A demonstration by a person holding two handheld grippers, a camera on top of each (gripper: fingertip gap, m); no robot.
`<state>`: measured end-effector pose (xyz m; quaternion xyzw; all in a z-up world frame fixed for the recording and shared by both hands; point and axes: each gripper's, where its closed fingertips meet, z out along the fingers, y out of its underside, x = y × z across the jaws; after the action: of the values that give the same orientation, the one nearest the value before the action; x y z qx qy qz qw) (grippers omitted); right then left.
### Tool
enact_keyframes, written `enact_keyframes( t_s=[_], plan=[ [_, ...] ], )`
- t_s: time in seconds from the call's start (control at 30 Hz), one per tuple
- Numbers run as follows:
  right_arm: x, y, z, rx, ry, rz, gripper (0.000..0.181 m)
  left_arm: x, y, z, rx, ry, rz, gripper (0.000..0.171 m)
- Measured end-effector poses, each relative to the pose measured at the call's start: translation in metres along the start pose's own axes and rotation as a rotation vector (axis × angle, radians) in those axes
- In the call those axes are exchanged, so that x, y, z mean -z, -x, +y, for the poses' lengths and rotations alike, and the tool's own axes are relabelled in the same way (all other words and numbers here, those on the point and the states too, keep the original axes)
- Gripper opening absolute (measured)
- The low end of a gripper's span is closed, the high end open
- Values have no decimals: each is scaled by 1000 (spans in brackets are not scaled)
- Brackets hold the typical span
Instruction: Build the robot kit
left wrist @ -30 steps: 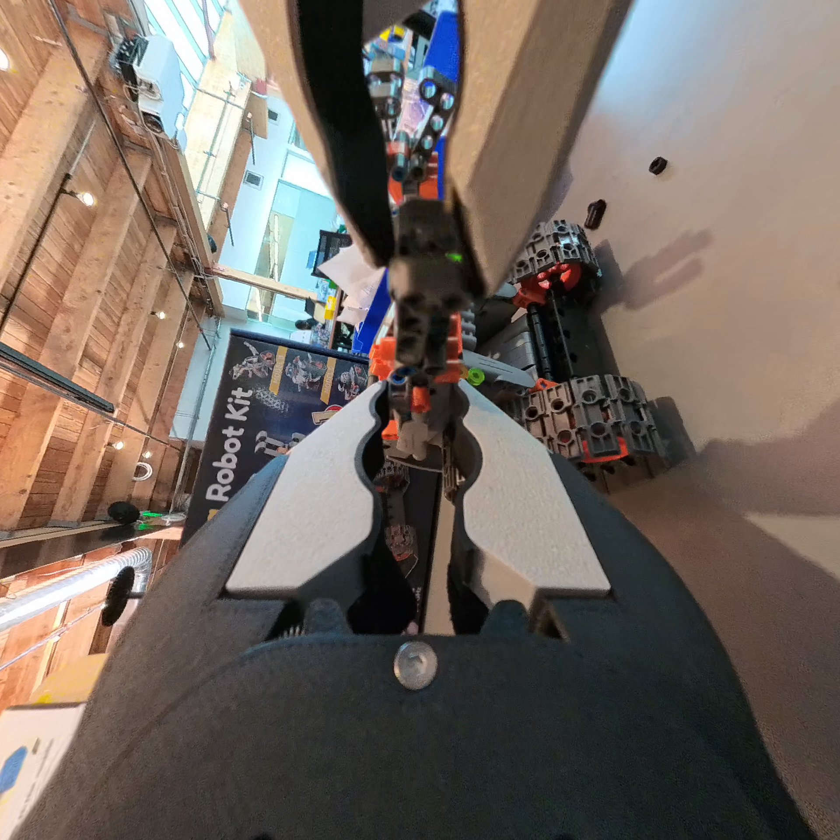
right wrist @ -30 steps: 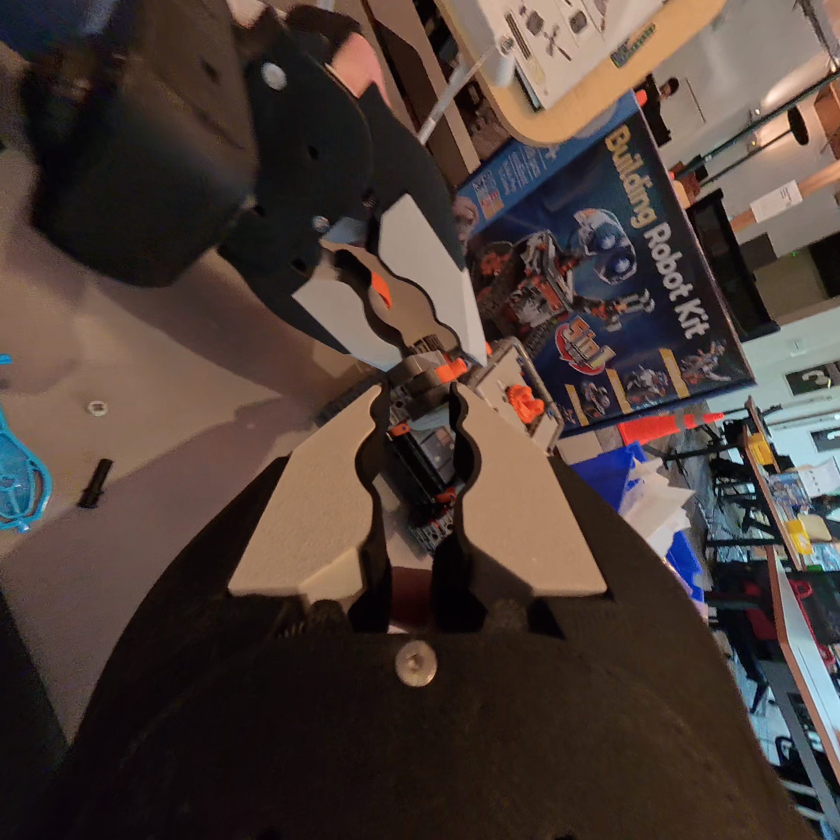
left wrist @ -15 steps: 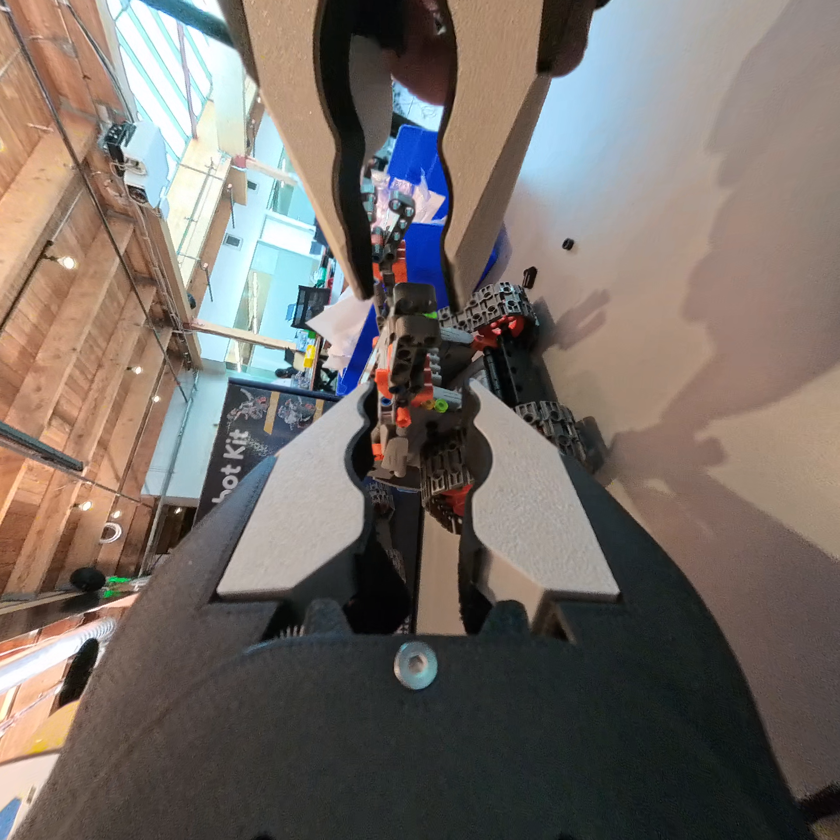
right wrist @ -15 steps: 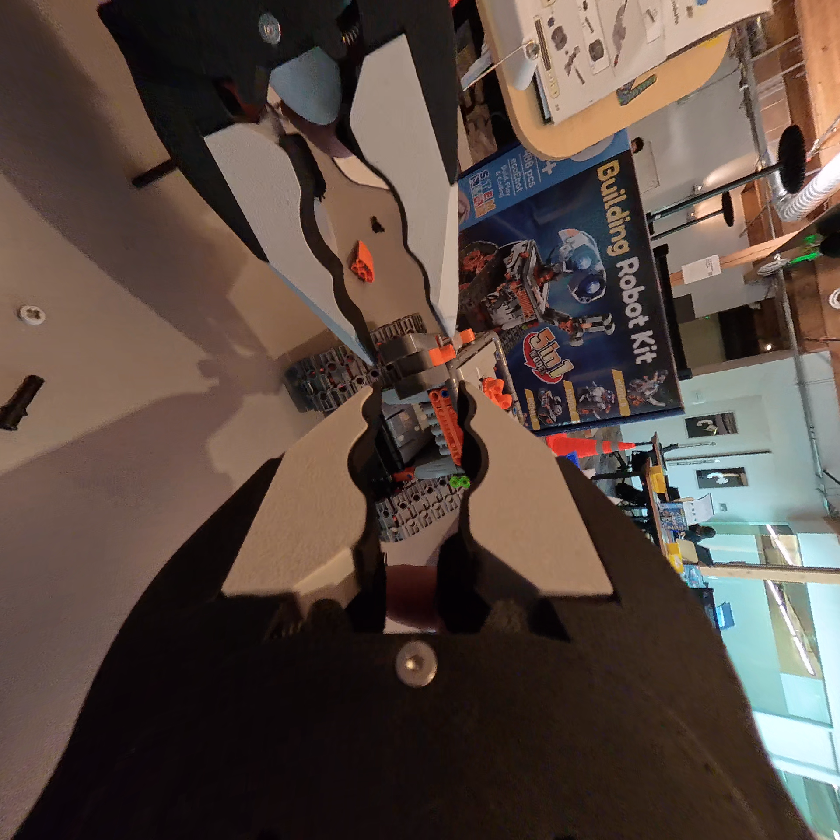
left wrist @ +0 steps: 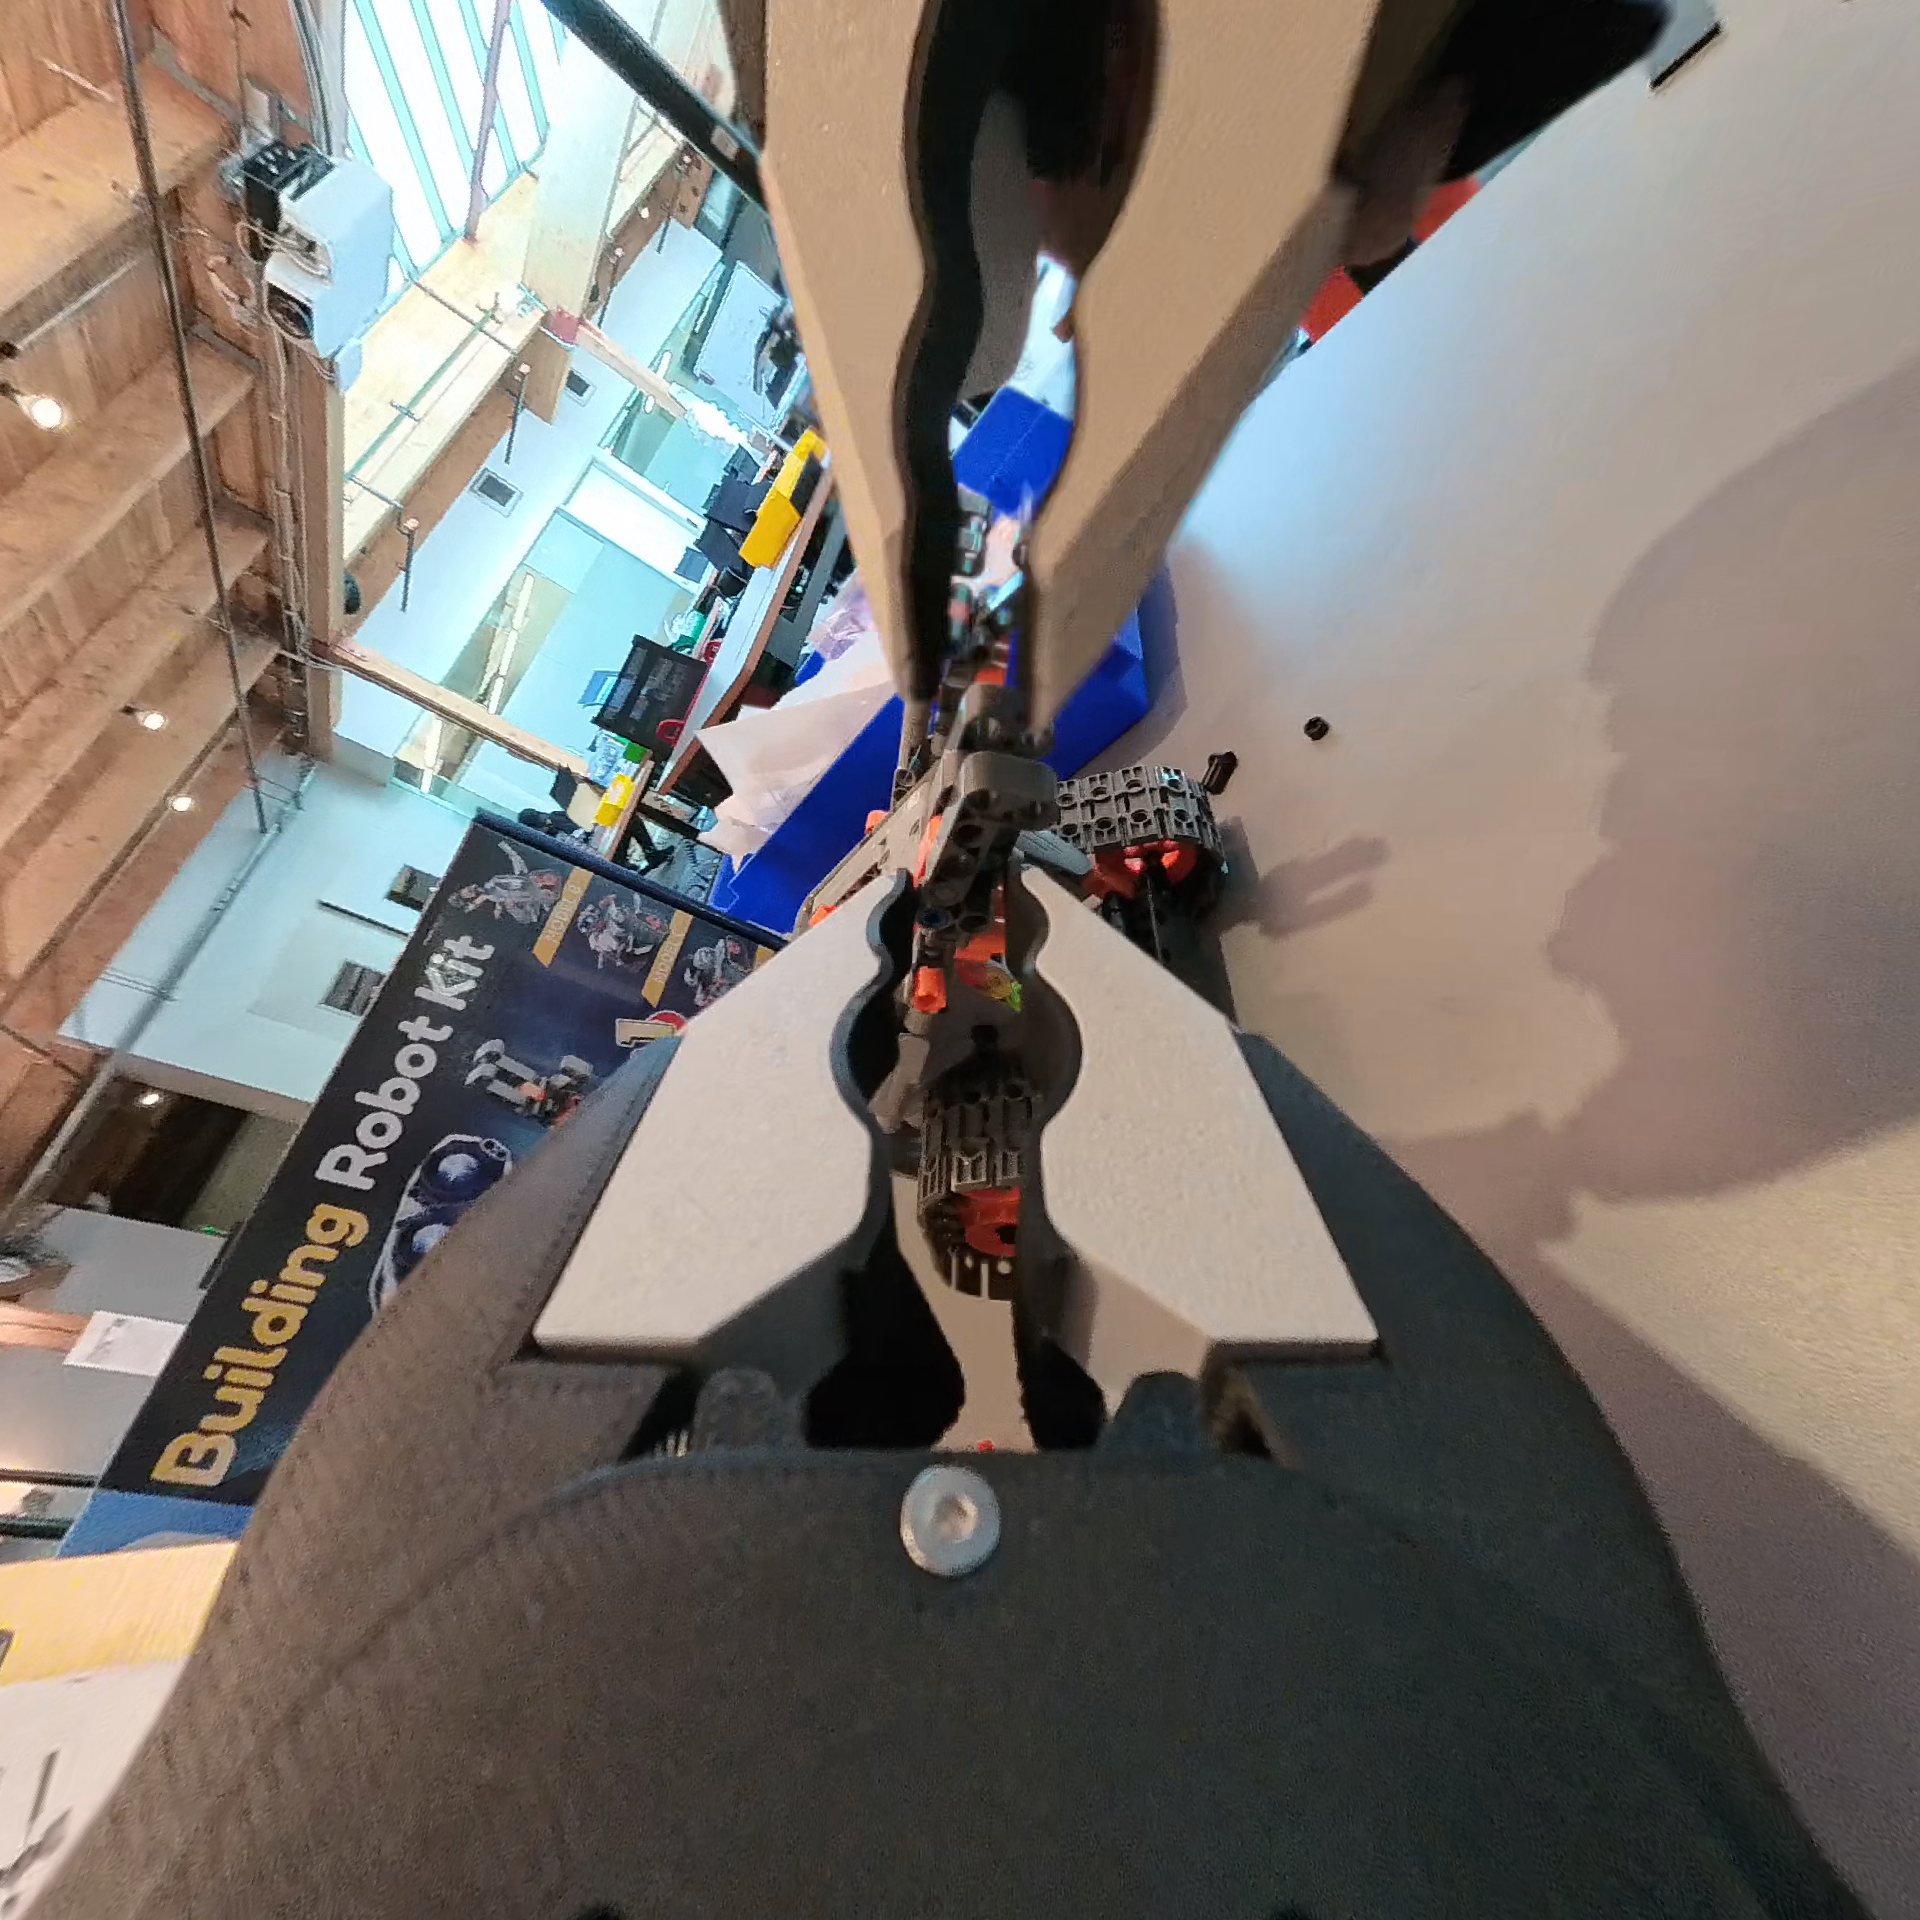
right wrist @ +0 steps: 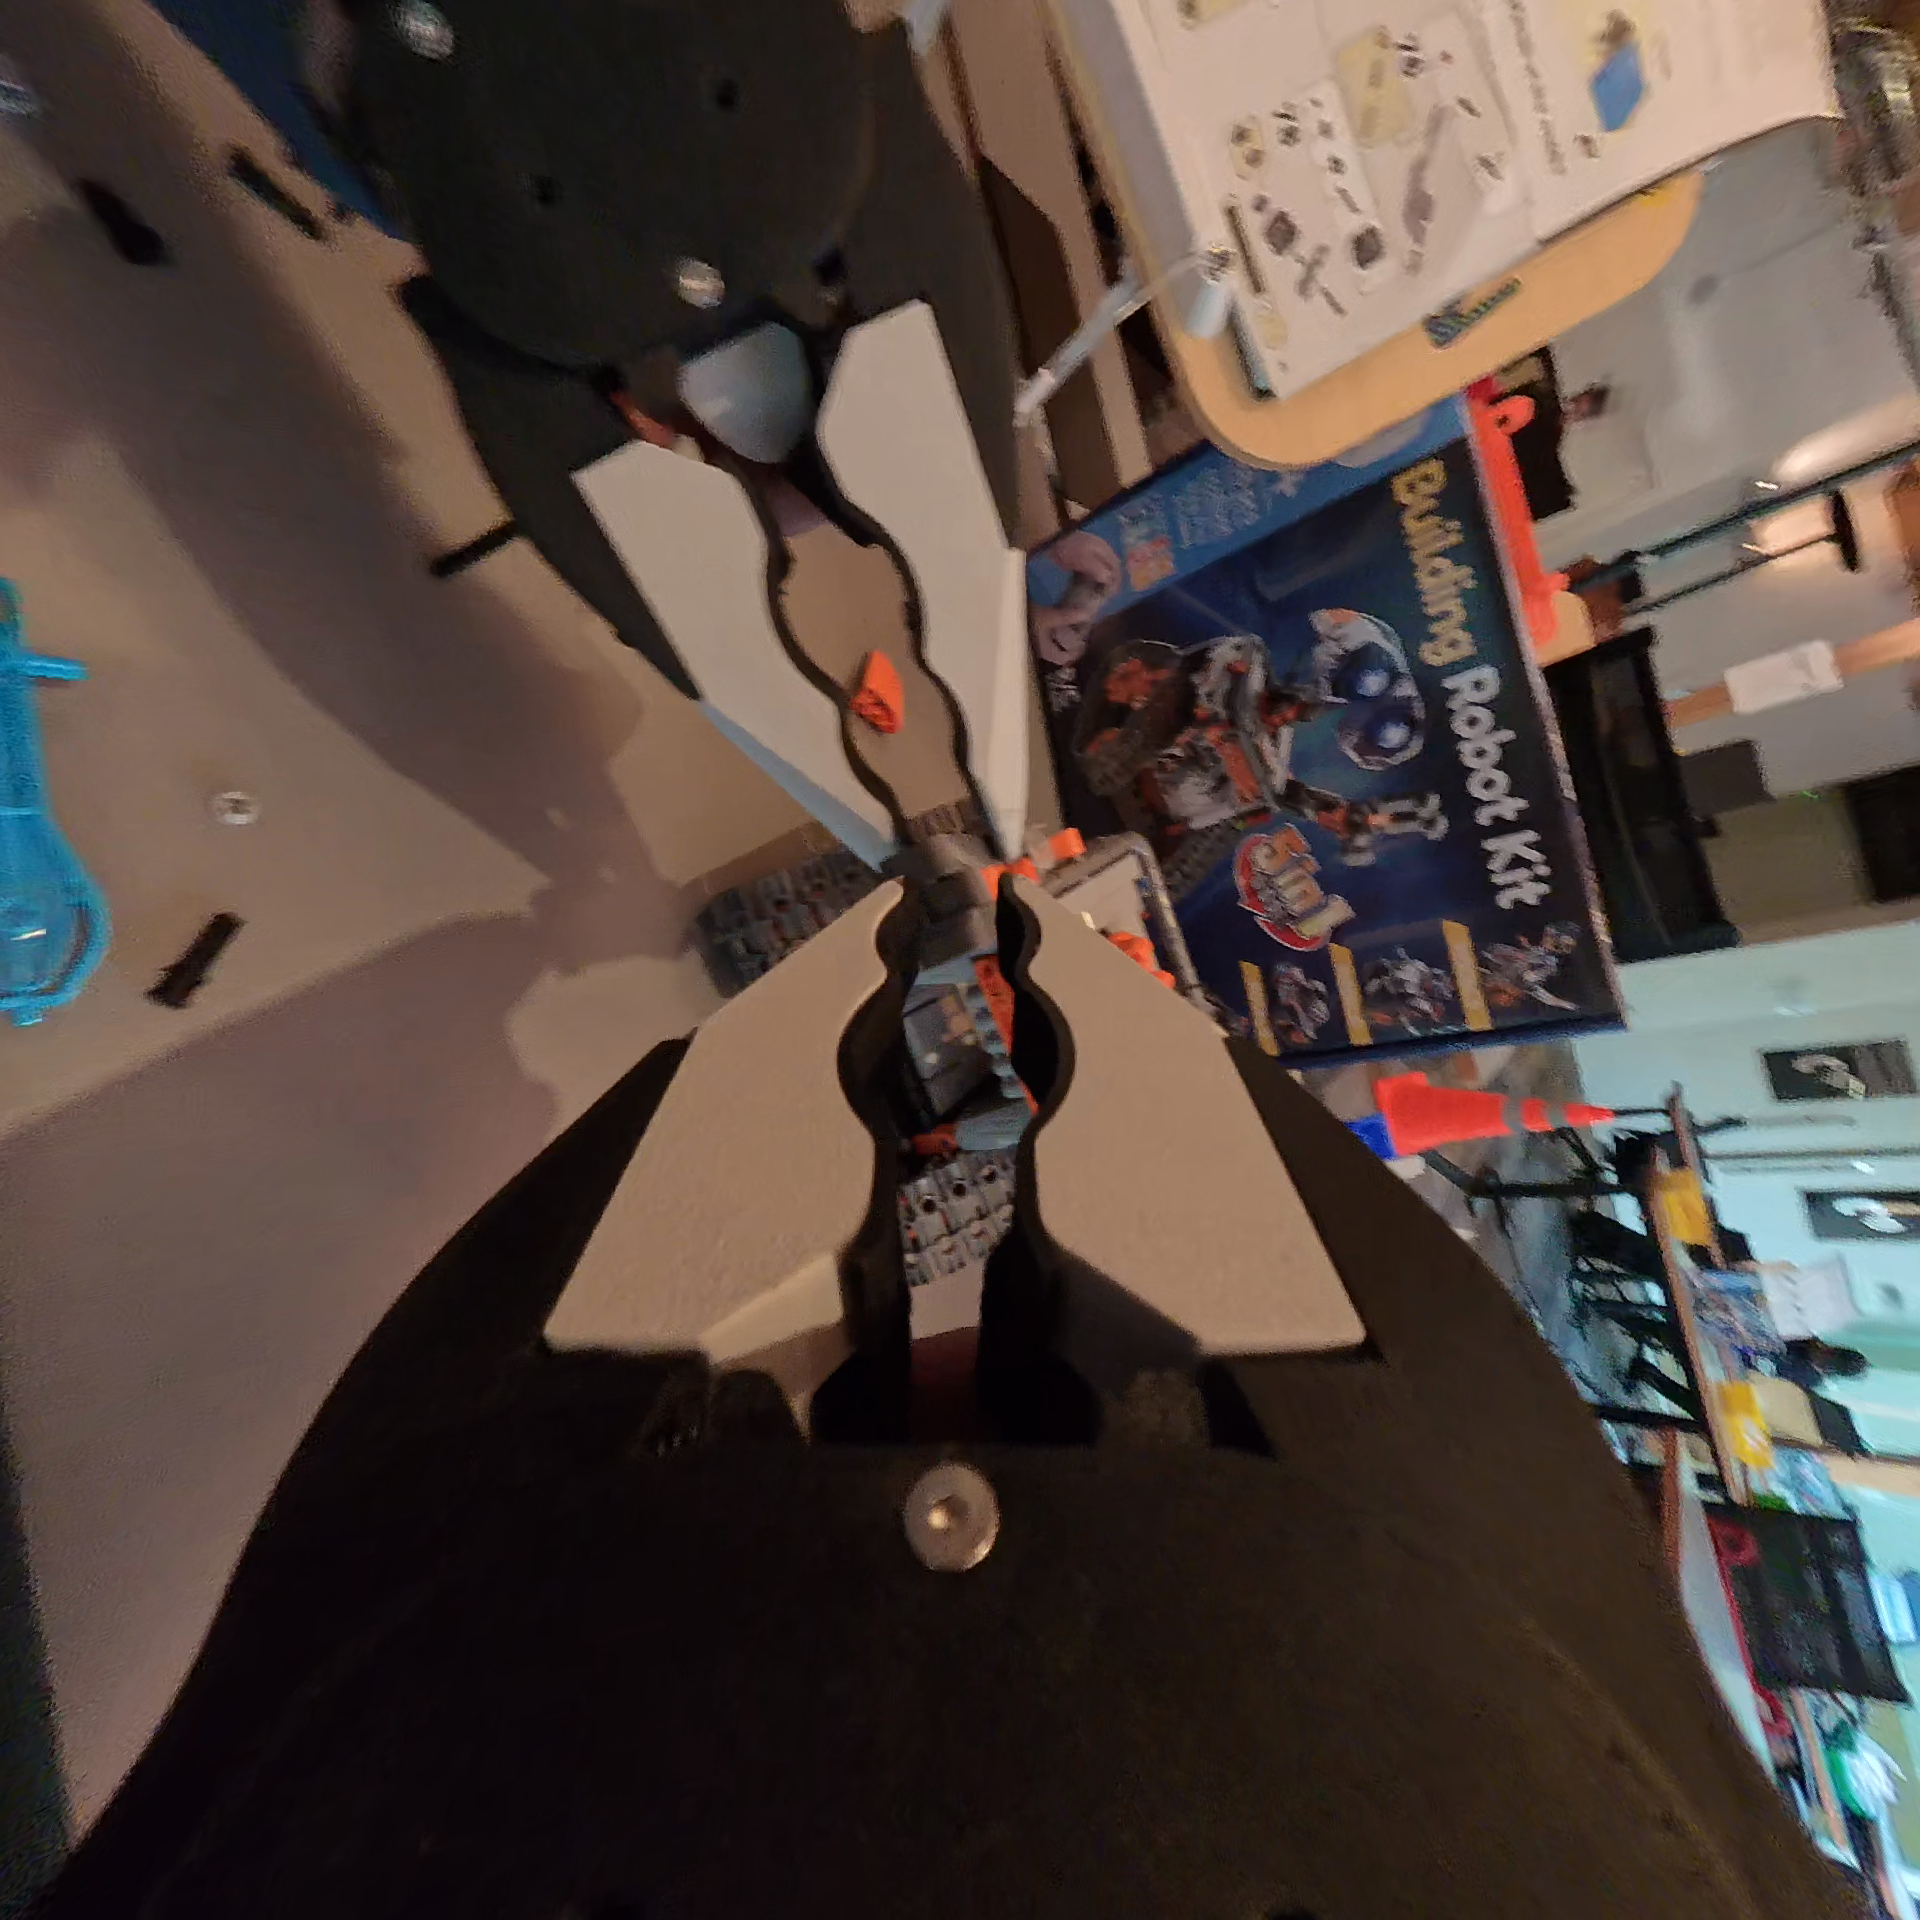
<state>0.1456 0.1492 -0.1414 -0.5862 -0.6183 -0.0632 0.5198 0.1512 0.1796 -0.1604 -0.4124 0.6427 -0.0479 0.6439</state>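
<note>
I see a pale table (left wrist: 1558, 520) tipped sideways in both wrist views, with a dark blue kit box (right wrist: 1351, 790) standing at its far edge. On the table sits a tracked vehicle built from grey, black and orange building pieces (left wrist: 1143, 831).

Compared with half a second ago, my two grippers meet more squarely tip to tip, and the left wrist view has swung so more of the box shows. The grey-and-orange arm assembly (left wrist: 966, 831) rising off the vehicle sits between both sets of tips, as it did then.

My left gripper (left wrist: 961, 904) has its fingers drawn close, apparently pinching the lower part of the assembly; part of a track shows in the gap behind the tips. My right gripper (right wrist: 951, 904) comes in from the opposite side, fingers narrowed onto the grey block at the assembly's top end. The right wrist view is blurred, so I judge contact there rather than see it crisply.

Loose on the table, well apart from the vehicle: a small orange wedge piece (right wrist: 876, 698), black pins (right wrist: 192, 956), and a blue mesh object (right wrist: 36, 831) at the frame edge.
</note>
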Motion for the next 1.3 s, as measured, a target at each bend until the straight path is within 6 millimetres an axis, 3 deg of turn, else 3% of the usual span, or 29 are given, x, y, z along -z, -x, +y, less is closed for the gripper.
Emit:
enact_keyframes(
  t_s=[0.2,0.27,0.47,0.57,0.67,0.77,0.9,0.97,1.13,1.3],
  plan=[
    [-11,5,9,170,135,58,26,1,1,-1,-69,10,6,13],
    [-11,2,8,224,158,86,15,0,1,-1,-85,19,11,13],
    [-12,6,12,353,233,96,11,-1,-2,1,-79,66,40,12],
    [-13,13,17,333,233,41,6,-1,-4,1,-26,62,66,5],
    [-24,28,26,320,231,-9,0,5,16,-14,84,3,43,4],
    [-17,21,19,207,187,18,0,5,4,-13,18,51,86,5],
    [0,4,9,-4,86,111,5,7,10,-12,153,2,104,5],
    [3,-1,3,-18,43,164,24,7,17,-14,230,-15,114,5],
    [3,-15,-11,34,6,302,27,9,26,-17,410,-56,192,7],
    [4,-26,-15,-119,-36,343,16,10,32,-23,384,-77,172,6]
  ],
)
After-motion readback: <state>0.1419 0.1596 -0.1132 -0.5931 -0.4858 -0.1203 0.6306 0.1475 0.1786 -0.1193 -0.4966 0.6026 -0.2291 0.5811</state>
